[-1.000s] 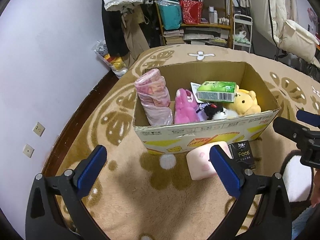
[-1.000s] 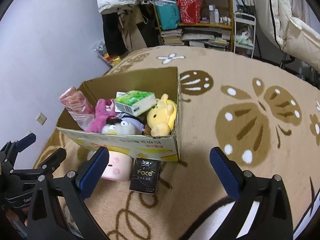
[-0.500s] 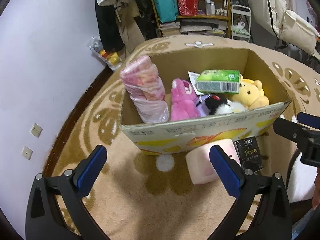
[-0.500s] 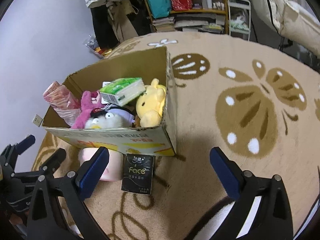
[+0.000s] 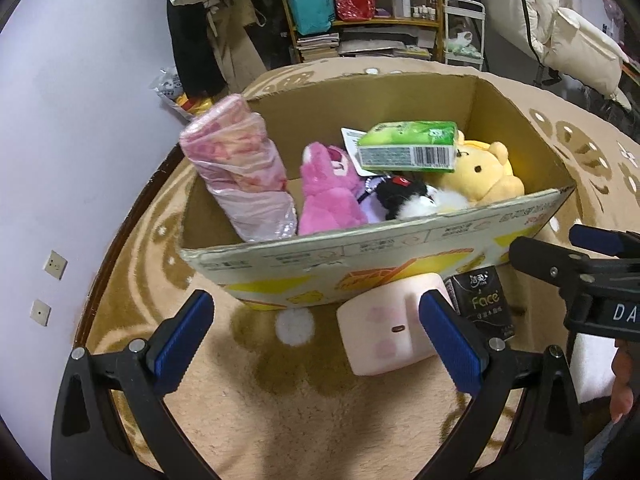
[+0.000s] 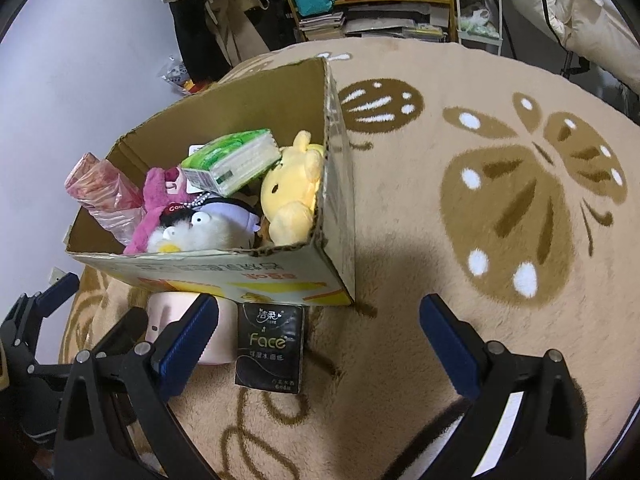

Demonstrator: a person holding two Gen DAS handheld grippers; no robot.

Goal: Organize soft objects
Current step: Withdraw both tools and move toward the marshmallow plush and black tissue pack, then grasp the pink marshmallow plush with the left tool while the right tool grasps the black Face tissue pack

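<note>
A cardboard box stands on the rug, holding a pink wrapped roll, a pink plush, a black-and-white plush, a yellow bear plush and a green tissue pack. In front of the box lie a pale pink cube plush and a black "Face" tissue pack. My left gripper is open just short of the pink cube. My right gripper is open near the black pack.
Brown patterned rug spreads wide to the right of the box. A lilac wall with sockets runs along the left. Shelves, hanging clothes and a white cart stand at the back.
Both grippers have moved forward and lower toward the box front. The box and the two items on the rug now appear larger and nearer.
</note>
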